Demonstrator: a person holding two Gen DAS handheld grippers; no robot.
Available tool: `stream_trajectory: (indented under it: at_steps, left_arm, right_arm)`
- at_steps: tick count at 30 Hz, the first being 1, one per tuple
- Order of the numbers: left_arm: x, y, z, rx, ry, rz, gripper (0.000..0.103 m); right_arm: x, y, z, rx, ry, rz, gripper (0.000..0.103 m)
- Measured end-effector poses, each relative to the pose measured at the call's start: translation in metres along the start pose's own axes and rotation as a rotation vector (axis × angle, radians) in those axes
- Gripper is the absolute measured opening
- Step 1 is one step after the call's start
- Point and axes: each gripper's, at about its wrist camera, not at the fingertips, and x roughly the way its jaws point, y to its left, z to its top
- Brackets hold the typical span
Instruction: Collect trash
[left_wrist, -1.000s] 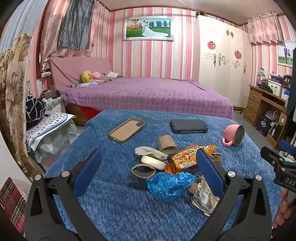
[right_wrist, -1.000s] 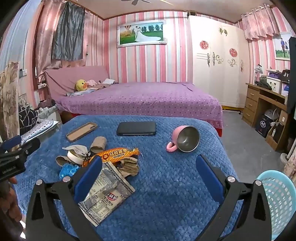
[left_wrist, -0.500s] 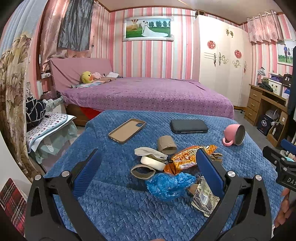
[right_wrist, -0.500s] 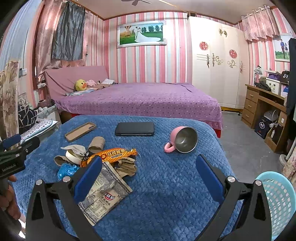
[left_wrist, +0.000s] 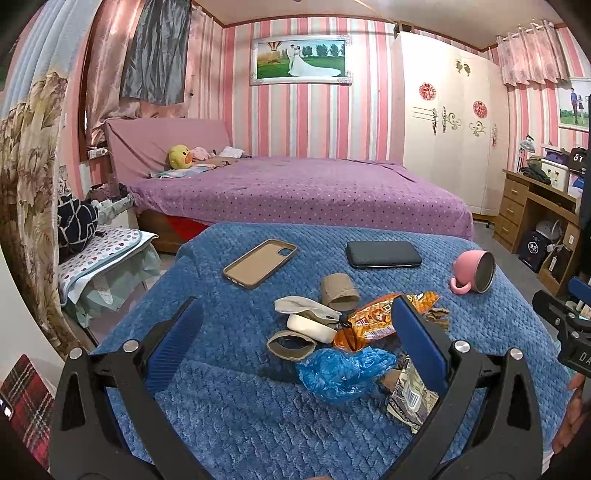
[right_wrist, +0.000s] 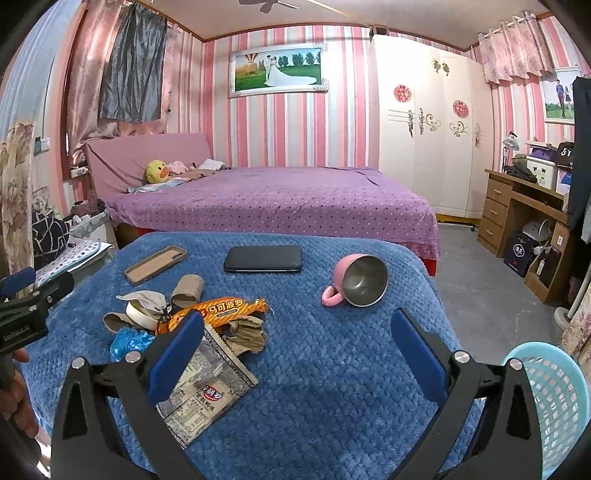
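Both grippers drifted slightly, jaws wide and empty; pink mug (right_wrist: 356, 280) and phone (right_wrist: 263, 259) flank the trash pile (left_wrist: 351, 332).

Both views are evenly and fairly brightly lit from overhead, with soft shadows under the trash on the blue blanket (left_wrist: 229, 406). Focus is sharp in the middle; fisheye distortion bends the striped walls (right_wrist: 295, 129) and curtains (left_wrist: 33, 166) at the edges, and the corners fall black.
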Motion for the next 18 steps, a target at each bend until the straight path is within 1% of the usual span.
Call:
stream_trajectory:
  at_steps: [13,18]
  left_arm:
    - [0.0010,0.0009,-0.0001,0.005,-0.002,0.007,0.098]
    - [0.0010,0.0008,-0.0004,0.007,-0.002,0.007,0.098]
  right_arm:
    - [-0.0032,0.0035,0.0002,-0.012,-0.020,0.002,0.099]
    - [-0.0049,0.0044,-0.0002,-0.036,-0.033,-0.008,0.099]
